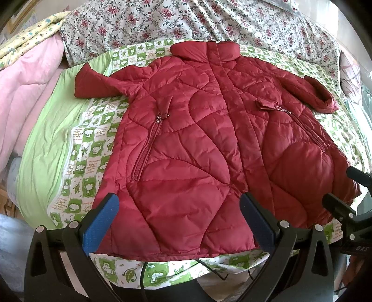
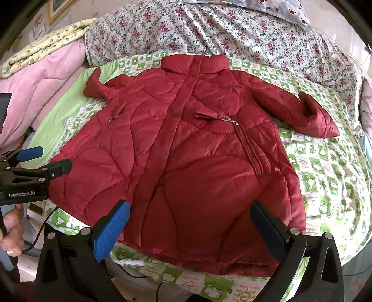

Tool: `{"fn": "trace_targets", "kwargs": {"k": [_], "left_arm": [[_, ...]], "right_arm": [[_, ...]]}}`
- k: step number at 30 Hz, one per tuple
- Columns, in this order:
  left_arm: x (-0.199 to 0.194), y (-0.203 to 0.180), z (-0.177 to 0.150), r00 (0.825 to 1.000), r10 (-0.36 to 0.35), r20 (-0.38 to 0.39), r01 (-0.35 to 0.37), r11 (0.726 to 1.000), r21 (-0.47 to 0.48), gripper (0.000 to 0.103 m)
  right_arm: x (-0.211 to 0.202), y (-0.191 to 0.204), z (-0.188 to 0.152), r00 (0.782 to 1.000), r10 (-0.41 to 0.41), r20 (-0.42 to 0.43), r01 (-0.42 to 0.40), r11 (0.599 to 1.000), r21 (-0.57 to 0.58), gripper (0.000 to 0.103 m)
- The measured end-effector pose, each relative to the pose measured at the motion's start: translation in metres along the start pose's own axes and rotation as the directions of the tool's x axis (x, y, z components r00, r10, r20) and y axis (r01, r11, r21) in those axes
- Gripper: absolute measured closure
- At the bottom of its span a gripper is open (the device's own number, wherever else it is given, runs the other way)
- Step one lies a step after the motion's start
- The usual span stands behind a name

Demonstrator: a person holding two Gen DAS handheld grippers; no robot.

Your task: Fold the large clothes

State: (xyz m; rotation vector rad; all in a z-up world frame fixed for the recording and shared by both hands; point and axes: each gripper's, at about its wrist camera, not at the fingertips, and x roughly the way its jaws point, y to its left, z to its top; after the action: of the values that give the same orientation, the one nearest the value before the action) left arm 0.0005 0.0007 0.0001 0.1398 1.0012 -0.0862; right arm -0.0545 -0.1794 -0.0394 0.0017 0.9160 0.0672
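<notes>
**One red jacket, two spread grippers**

One quilted red jacket (image 1: 197, 130) lies front-up and flat on the bed, on a green-and-white patterned quilt (image 1: 93, 148), its collar at the far end and its hem at the near edge. Two sleeves stick out to the sides, each bent back on itself near the cuff. Two zipped pockets show on the front, one on each half, each with a metal pull at its upper end. A covered placket runs down the middle from collar to hem.

Two grippers hang above the near hem. The left gripper (image 1: 180, 220) has its fingers spread wide over the hem, with nothing pinched between them. The right gripper (image 2: 188, 228) stands the same way, fingers wide apart and holding nothing; each pair has blue pads. In the right wrist view the left gripper shows from the side at the frame's left edge, with a hand (image 2: 10, 230) below it.

Around the jacket lie one floral blanket (image 1: 186, 21) beyond the collar, one pink comforter (image 1: 28, 93) to the left and one yellow printed cloth (image 1: 30, 34) on top of it. Black cables trail below the near edge of the bed. Nothing lies on the jacket.
</notes>
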Motion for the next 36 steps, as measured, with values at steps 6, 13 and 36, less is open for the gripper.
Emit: {"fn": "trace_targets", "kwargs": {"k": [6, 13, 36], "left_arm": [[0.000, 0.001, 0.000, 1.000, -0.004, 0.001, 0.004, 1.000, -0.002, 0.000], [0.001, -0.005, 0.005, 1.000, -0.001, 0.002, 0.001, 1.000, -0.002, 0.000], [0.021, 0.005, 0.007, 0.996, -0.050, -0.074, 0.049, 0.999, -0.016, 0.000]], "right_arm": [[-0.004, 0.003, 0.002, 1.000, 0.003, 0.003, -0.003, 1.000, -0.002, 0.000], [-0.003, -0.001, 0.003, 1.000, 0.007, -0.004, -0.007, 1.000, -0.001, 0.000], [0.008, -0.011, 0.007, 0.999, 0.034, -0.022, -0.034, 0.999, 0.035, 0.000]]}}
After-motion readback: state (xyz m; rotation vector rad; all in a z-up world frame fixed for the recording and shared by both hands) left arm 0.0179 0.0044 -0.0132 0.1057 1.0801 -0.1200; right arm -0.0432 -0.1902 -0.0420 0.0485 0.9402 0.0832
